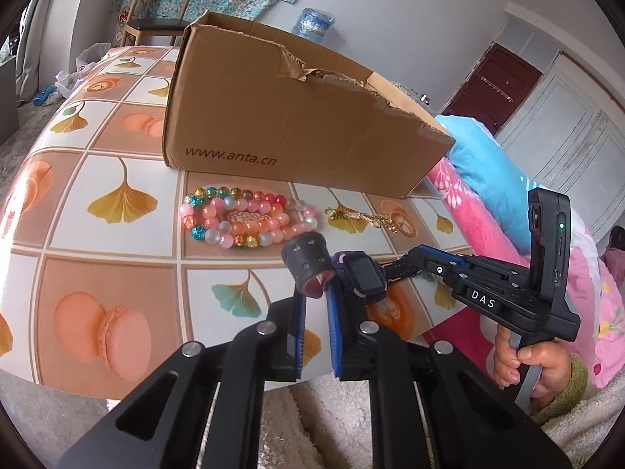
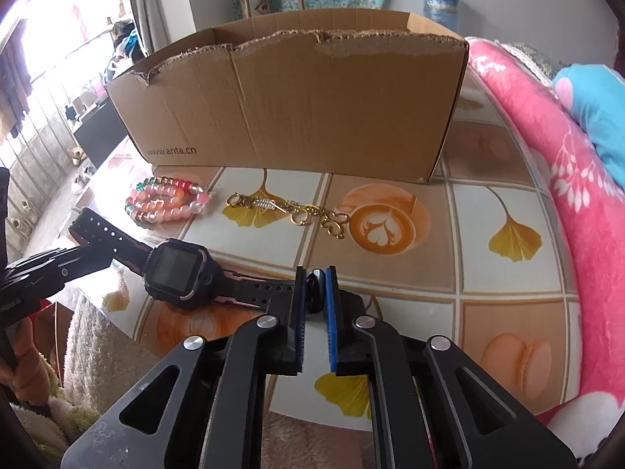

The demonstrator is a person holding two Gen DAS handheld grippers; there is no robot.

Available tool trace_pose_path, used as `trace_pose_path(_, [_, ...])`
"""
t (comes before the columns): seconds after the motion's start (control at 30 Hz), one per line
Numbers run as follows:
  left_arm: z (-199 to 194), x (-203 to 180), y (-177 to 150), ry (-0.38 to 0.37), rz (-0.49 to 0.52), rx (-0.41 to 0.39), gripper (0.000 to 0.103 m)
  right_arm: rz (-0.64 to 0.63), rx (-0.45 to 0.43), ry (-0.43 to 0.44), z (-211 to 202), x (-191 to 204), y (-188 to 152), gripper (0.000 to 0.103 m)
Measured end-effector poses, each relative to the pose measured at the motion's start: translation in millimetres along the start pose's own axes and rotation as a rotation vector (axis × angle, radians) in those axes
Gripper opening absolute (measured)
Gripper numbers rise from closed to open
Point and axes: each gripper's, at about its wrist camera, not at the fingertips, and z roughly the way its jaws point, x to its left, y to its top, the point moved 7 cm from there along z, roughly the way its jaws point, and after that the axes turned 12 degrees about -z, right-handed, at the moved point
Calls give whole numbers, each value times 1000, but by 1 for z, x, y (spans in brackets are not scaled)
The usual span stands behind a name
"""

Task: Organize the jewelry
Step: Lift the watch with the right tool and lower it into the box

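Observation:
A black smartwatch (image 2: 177,270) with a square face is held just above the table's near edge. My left gripper (image 1: 315,293) is shut on one strap of the watch (image 1: 363,275), and that strap end (image 1: 308,267) curls up beyond the fingers. My right gripper (image 2: 315,279) is shut on the other strap end. Several pink and multicoloured bead bracelets (image 1: 238,215) lie piled on the table, also in the right wrist view (image 2: 166,201). A gold chain (image 2: 289,211) with charms lies beside them (image 1: 361,219). A torn open cardboard box (image 2: 297,105) stands behind.
The round table (image 1: 101,195) has a tiled leaf and macaron pattern. A pink flowered blanket (image 2: 547,179) and a blue pillow (image 1: 484,160) lie along its right side. A wooden chair (image 1: 156,11) and a water jug (image 1: 314,23) stand behind the box (image 1: 297,117).

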Motion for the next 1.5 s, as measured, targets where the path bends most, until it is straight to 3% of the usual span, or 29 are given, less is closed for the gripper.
trace_pose_path(0.27, [-13, -18, -1, -1, 63, -46, 9, -5, -41, 25, -16, 4, 6, 1])
trace_pose_path(0.43, [-45, -46, 13, -19, 129, -135, 9, -66, -157, -8, -62, 10, 32, 1])
trace_pose_path(0.63, [-102, -88, 70, -50, 247, -317, 9, -211, -374, -43, -129, 14, 105, 1])
trace_pose_path(0.77, [-109, -99, 124, -13, 318, -381, 9, -301, -433, -53, -133, 8, 160, 1])
trace_pose_path(0.93, [-56, -81, 195, 74, 309, -252, 9, -298, -267, 49, -63, -15, 221, 1])
trace_pose_path(1.07, [10, -56, 234, 182, 291, -77, 9, -300, -90, 91, 9, -29, 249, 1])
trace_pose_path(1.2, [77, -26, 250, 315, 269, 98, 9, -301, 60, 112, 78, -38, 258, 1])
trace_pose_path(1.3, [111, -10, 252, 394, 285, 186, 10, -312, 140, 105, 113, -42, 257, 1])
trace_pose_path(1.43, [137, 5, 257, 473, 301, 245, 31, -348, 219, 65, 143, -48, 250, 1])
trace_pose_path(1.5, [138, 3, 258, 491, 317, 250, 35, -361, 245, 41, 150, -51, 249, 1])
